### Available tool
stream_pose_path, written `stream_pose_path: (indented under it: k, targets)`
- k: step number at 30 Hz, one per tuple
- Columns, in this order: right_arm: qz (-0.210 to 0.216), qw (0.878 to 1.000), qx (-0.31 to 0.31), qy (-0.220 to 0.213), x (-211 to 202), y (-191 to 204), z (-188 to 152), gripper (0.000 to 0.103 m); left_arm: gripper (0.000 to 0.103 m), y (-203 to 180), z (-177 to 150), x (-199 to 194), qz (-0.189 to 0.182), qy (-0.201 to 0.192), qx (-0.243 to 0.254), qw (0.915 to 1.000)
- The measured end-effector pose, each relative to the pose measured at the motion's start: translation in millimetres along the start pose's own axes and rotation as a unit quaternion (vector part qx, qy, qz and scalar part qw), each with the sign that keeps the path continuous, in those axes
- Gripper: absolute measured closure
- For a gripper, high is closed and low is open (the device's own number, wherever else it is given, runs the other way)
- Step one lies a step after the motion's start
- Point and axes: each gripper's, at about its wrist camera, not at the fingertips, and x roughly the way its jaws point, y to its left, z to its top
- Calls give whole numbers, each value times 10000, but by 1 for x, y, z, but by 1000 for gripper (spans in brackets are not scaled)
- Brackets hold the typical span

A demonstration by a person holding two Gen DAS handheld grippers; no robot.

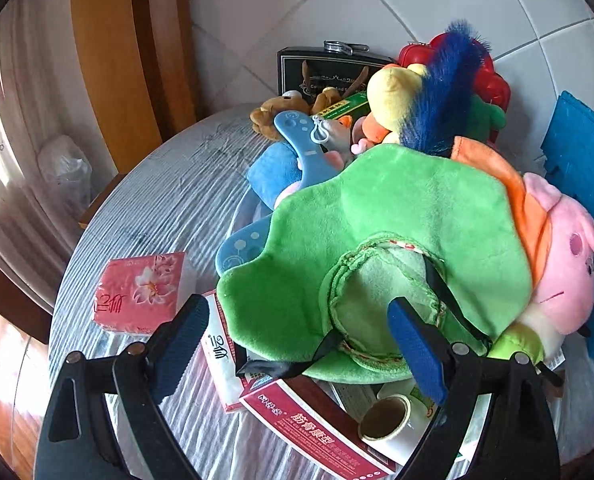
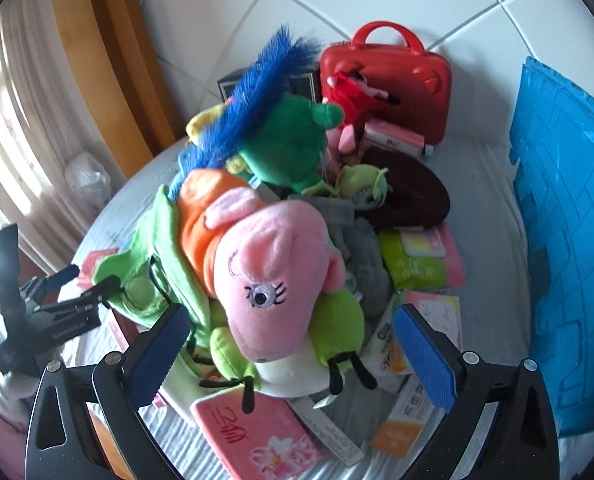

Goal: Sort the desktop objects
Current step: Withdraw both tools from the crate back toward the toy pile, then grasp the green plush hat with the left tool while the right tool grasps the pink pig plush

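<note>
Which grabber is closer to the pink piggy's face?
The right gripper. Its open fingers sit on either side of the pink pig plush. The left gripper is open over the green plush cape, with the pig off to its side.

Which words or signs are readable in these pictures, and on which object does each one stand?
"筋骨康型": white characters on the red carton, left wrist view; the last character is uncertain.
Small lines beneath them: too small to read.
Pink tissue pack: a cursive logo, not legible.
Black box at the back: gold lettering, blurred.
Orange and white packet, right wrist view: blurred.
</note>
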Motion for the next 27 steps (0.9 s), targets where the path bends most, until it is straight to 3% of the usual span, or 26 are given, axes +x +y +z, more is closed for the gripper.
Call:
stream_pose_path:
  k: [9,13,19,22,24,26,27]
  targets:
    - [9,9998,-21,210,38,4,7,0,11,-4,3,57,18,418,175,9990]
    - [-105,9992,24,383,60,2,9,0,11,-3,8,73,-97,556,117,9983]
    - [130,9988,51,466,80,2,11,0,11,-1,10,90,-455,745,-25,9962]
    - [174,9991,59,376,85,4,12,0,34,-5,10,85,-564,638,54,9964]
    - [217,9990,55,378,88,6,15,0,71,-15,11,75,-391,465,270,9978]
    - [168,9991,8,392,86,10,17,1,84,-17,15,63,-450,375,231,9980]
    - [161,9993,-15,337,82,12,17,6,85,-15,17,57,-540,306,126,9980]
